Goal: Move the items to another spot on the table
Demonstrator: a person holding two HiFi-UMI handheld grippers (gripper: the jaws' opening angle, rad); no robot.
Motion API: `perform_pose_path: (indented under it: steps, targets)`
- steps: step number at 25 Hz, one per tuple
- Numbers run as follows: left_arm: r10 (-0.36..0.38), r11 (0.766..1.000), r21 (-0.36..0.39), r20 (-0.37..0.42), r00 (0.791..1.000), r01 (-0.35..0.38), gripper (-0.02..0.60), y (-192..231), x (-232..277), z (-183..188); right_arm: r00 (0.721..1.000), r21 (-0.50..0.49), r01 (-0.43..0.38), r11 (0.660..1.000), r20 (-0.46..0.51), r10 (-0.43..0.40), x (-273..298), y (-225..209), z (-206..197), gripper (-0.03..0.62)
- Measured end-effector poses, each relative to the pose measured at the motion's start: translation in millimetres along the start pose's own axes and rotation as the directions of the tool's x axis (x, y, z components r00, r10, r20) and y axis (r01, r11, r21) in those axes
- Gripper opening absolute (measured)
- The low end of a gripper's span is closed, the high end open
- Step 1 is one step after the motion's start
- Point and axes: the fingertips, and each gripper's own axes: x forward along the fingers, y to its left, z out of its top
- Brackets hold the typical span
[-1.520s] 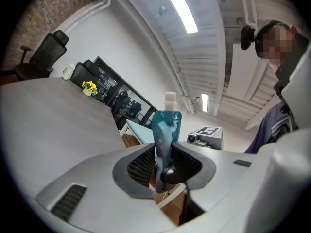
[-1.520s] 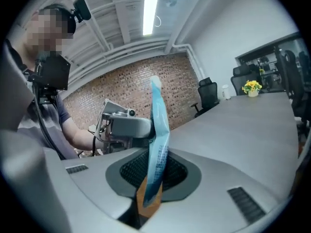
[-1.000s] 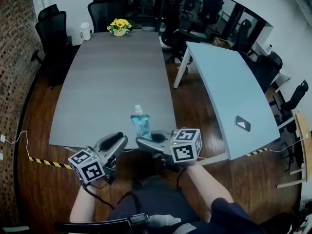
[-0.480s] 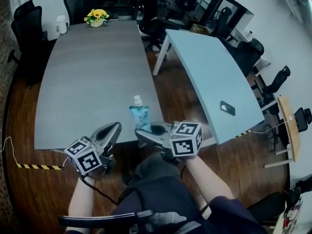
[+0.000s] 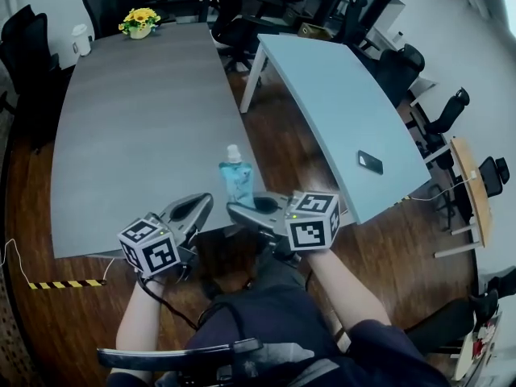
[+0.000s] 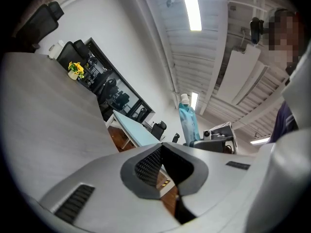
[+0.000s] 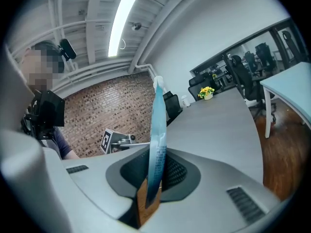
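Pouch still pinched in right gripper at table edge; left gripper, open earlier, now closed empty

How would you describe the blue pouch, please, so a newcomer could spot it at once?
Find the long grey table and its near edge. There the right gripper pinches a flat blue pouch upright. Its white cap marks it out.

Grey table: top bare from near edge to far end, wide passage. Obstacles: flower pot and white cup at far end, blue pouch upright at near right edge. Floor gap on right, then light-blue table carrying a phone.
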Motion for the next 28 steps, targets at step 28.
perform_pose_path:
  steps: [28]
  targets:
    - [0.215, 0.975, 0.068, -0.063, 0.975, -0.211, -0.009, -17, 125, -4, 0.998, -0.013, -0.023, 1.0, 0.066, 0.024, -120, -130, 2, 0.02]
